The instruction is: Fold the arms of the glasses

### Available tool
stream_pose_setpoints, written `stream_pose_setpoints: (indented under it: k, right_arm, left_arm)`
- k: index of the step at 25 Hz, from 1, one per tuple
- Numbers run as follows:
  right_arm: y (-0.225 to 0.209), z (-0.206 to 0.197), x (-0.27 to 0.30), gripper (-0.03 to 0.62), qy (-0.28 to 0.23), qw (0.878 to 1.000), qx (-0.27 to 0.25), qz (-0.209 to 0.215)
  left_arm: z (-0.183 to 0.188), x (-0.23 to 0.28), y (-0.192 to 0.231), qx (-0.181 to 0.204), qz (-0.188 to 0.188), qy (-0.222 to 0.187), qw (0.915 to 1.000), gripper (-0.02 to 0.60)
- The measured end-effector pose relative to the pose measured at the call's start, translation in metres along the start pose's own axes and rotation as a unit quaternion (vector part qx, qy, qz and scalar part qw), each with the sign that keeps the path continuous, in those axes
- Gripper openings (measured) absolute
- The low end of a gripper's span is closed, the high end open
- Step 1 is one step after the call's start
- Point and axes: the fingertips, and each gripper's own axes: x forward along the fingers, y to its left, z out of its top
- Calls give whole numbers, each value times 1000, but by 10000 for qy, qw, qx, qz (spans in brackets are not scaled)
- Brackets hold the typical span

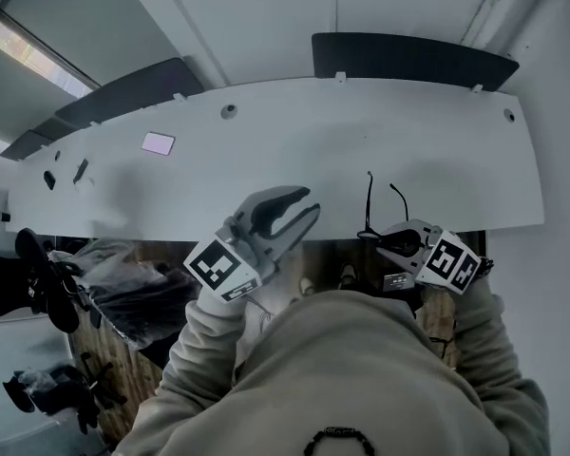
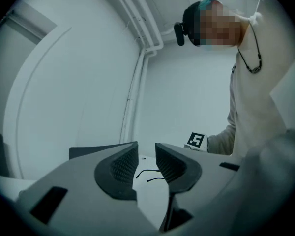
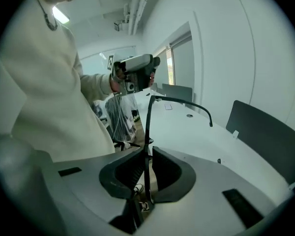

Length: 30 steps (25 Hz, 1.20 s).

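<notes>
Right gripper (image 1: 380, 241) clamps glasses (image 1: 370, 202), 2 arms pointing away; left gripper (image 1: 309, 205) parted, empty.

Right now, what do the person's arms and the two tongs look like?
The left tongs and right tongs are both light grey moulded shells with broad curved jaws, lined with dark ribbed pads. Each carries a white cube printed with black square markers. No cables show. The sleeves are loose, pale beige fabric, part of a matching top.
</notes>
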Motion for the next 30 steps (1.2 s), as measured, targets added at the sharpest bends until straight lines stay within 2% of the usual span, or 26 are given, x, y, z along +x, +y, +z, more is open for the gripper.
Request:
stream_pose_setpoints:
  k: [4,12,17,19,21,24,28,30]
  right_arm:
    - [10,4,-21,60,-289,9983,509,61]
    - [31,24,-55,60,-726,9927,944,207]
    - [39,51,-70,60,-1048,9838,1396,410]
    - [40,60,-76,60,-1163,9809,1493,455]
    - [41,67,-81,60,-1274,9784,1550,503]
    - [46,77,-84,60,-1466,9728,1666,661]
    - [54,87,-90,60,-1678,9643,1840,896]
    - [57,93,-94,60,-1814,9587,1933,1029]
  left_arm:
    - [9,22,-13,296,-364,-11,9989,196]
    - [20,56,-27,948,-548,473,9929,255]
    - [6,73,-29,1597,-697,988,9797,278]
    - [-9,80,-24,1891,-612,1445,9693,279]
    - [-17,85,-25,2060,-642,1667,9621,279]
    - [-15,89,-30,2177,-731,1511,9615,278]
    - [-17,95,-36,2414,-842,1436,9560,278]
    - [-12,98,-41,2671,-857,1321,9507,278]
